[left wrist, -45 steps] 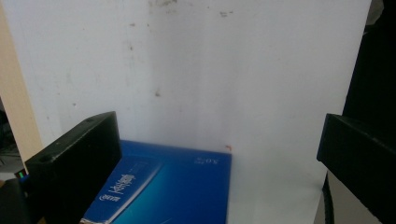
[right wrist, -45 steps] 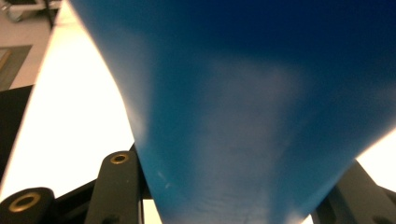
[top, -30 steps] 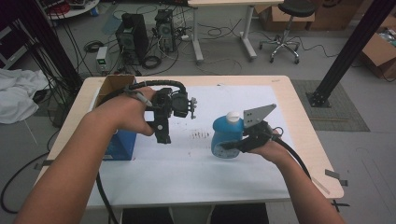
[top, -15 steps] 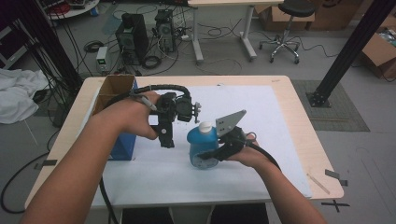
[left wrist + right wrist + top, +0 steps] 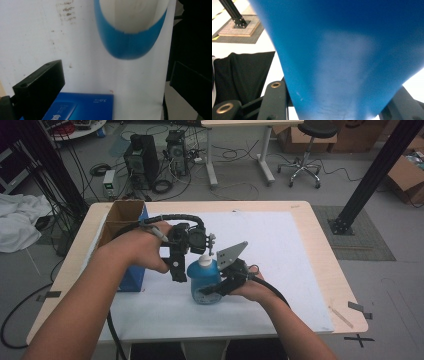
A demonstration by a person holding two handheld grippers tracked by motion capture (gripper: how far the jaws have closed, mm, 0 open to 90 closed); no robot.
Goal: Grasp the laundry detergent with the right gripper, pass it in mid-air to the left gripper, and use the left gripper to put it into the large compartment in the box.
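Note:
A blue bottle [image 5: 202, 281] with a white cap stands upright near the middle of the white mat [image 5: 285, 250]. My right gripper [image 5: 212, 290] is shut on its lower body from the right. Close up in the right gripper view, the bottle [image 5: 347, 62] sits between the black jaws. My left gripper [image 5: 178, 270] hangs just left of the bottle, pointing down, its body level with the cap. In the left gripper view its jaws stand wide apart and open [image 5: 115, 85], with only mat between them and the bottle's base [image 5: 130, 45] farther ahead.
A blue box [image 5: 132, 276] lies on the mat under the left wrist, its corner [image 5: 82, 107] below the left jaws. An open cardboard box [image 5: 122, 215] stands at the table's back left. Cables trail from both grippers. Computers, a stool and a black post stand beyond the table.
My right gripper has carried the blue bottle leftward across the mat until it is right beside the left gripper. The left gripper has stayed almost still.

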